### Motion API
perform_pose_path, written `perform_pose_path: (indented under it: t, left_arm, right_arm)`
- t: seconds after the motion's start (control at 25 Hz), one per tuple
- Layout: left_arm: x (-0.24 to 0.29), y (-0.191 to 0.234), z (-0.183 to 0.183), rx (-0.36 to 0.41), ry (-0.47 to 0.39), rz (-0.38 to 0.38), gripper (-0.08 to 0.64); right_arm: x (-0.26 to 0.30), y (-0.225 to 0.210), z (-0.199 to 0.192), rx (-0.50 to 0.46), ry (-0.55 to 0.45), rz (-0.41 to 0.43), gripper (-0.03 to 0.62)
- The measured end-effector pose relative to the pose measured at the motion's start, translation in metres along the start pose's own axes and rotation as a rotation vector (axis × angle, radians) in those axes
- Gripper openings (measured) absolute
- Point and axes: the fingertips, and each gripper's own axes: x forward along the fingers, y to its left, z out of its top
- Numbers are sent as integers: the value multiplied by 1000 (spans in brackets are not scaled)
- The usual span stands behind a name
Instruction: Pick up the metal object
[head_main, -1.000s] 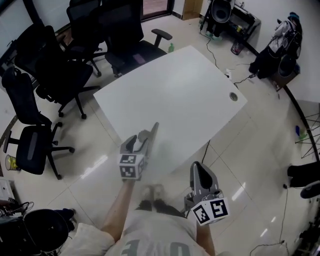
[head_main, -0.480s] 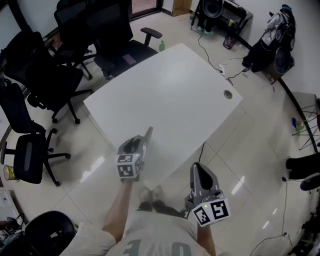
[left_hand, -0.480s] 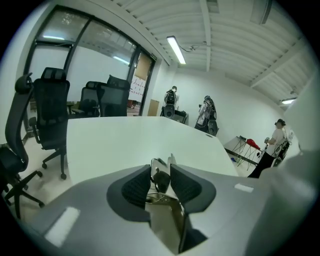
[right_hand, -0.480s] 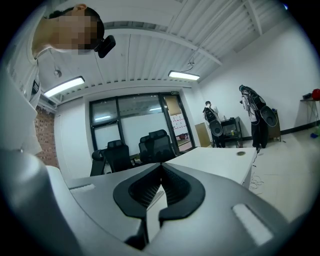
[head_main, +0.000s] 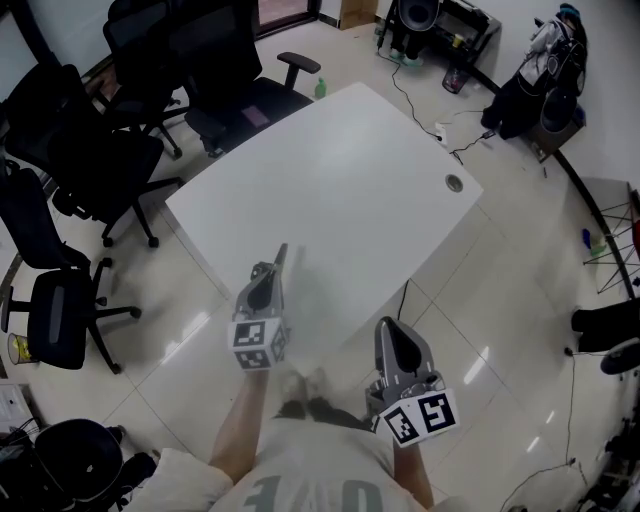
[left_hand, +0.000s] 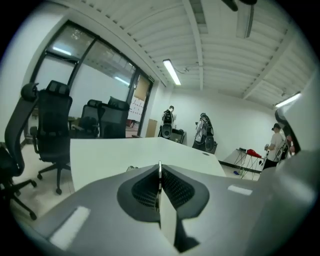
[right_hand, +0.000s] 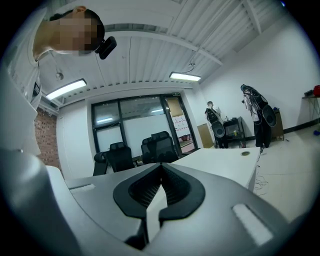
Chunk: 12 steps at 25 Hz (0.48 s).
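Note:
The white table shows a bare top; no metal object is plain on it in the head view. My left gripper hovers over the table's near edge with its jaws shut, tips pointing at the table. In the left gripper view the jaws meet in a thin bright seam, and I cannot tell whether anything thin is pinched there. A small dim thing lies on the table just left of the tips, too small to identify. My right gripper is held lower, off the table over the floor, its jaws shut on nothing.
Black office chairs crowd the table's far left side. A round cable hole sits near the table's right corner, with cables and bags on the floor beyond. The glossy tiled floor surrounds me.
The left gripper's jaws, spread wide a second ago, have closed to a thin point over the table's near edge. The right gripper has stayed where it was.

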Motion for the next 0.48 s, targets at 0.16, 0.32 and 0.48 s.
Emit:
perform_pose_path:
  t: [0.16,0.32,0.48]
  left_arm:
    - [-28,-6,52,89,-119,19,6]
    - [-72,-25,133,201,-303,31,8]
    - [-111,-41,176,291,-426,41,6]
  right_arm:
    - [8,5,2,-16,-4,-11,12]
    - [24,19,14,-27,-43,8,12]
    - [30,31,31,-30,-101,24,12]
